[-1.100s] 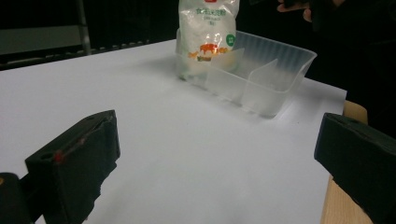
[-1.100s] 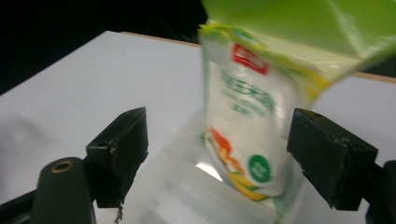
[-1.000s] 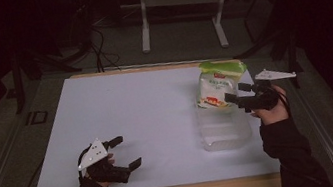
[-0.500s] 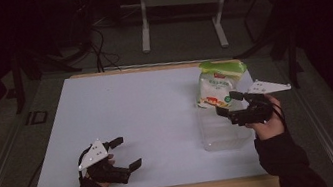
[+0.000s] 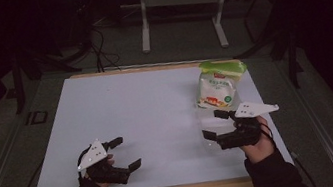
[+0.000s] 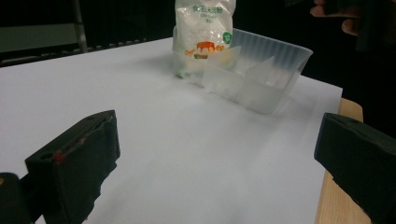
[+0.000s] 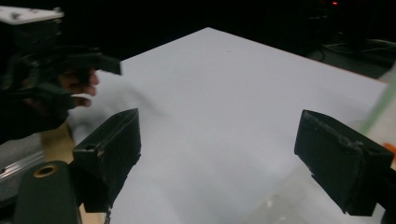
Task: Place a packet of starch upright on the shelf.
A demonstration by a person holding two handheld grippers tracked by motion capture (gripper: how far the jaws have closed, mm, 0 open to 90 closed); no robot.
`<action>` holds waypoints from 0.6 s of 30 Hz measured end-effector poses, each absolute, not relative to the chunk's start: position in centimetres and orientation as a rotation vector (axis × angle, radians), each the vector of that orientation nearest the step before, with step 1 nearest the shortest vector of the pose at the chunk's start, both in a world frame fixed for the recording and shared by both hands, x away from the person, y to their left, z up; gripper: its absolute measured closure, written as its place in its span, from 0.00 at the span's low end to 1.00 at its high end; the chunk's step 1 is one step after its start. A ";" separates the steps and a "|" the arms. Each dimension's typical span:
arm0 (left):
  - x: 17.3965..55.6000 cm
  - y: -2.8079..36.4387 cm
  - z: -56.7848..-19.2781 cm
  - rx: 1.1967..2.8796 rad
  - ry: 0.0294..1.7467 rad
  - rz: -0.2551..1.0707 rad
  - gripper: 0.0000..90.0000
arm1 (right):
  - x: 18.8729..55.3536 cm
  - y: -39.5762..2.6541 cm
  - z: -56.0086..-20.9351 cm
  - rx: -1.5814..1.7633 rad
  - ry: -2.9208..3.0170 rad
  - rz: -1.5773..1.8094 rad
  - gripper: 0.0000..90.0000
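Worktop wide open left & centre. Far-right side blocked: upright bag touching clear tray, w/ right hand-held gripper just above the tray.

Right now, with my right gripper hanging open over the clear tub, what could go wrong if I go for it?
1. The clear tub is see-through and faint in the high view, so its rim is easy to misjudge; the right gripper could clip it.
2. The bag stands upright against the tub; a nudge to the tub may tip it.
3. The tub looks light and sits near the table edge, so it might slide.
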State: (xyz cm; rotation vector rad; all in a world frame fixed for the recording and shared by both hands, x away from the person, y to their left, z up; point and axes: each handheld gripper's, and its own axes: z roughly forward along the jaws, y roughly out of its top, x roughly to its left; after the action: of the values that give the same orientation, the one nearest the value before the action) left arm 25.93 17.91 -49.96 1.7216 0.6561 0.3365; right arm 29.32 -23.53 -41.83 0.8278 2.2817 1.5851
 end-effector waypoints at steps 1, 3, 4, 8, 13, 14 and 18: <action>25.9 17.9 -50.0 1.723 0.655 0.337 0.01 | 29.1 -23.3 -42.0 0.815 2.285 1.592 0.16; 25.9 17.9 -50.0 1.725 0.653 0.336 0.01 | 28.5 -23.1 -42.4 0.801 2.287 1.602 0.16; 25.9 17.9 -50.0 1.724 0.653 0.337 0.01 | 28.3 -22.9 -42.6 0.793 2.290 1.602 0.16; 25.8 17.9 -50.0 1.722 0.653 0.333 0.01 | 27.6 -22.6 -43.2 0.768 2.294 1.598 0.16; 25.8 18.0 -49.9 1.729 0.646 0.334 0.01 | 26.4 -22.3 -44.3 0.749 2.321 1.570 0.16; 25.8 18.0 -49.9 1.729 0.646 0.335 0.01 | 26.2 -22.4 -44.4 0.742 2.324 1.564 0.16; 25.8 18.1 -50.0 1.729 0.646 0.332 0.01 | 25.6 -22.8 -45.0 0.744 2.319 1.574 0.16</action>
State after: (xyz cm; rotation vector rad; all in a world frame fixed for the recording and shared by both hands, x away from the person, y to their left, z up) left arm 25.77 18.05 -50.01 1.7291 0.6459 0.3322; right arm 25.57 -22.76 -45.00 0.7436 2.3188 1.5745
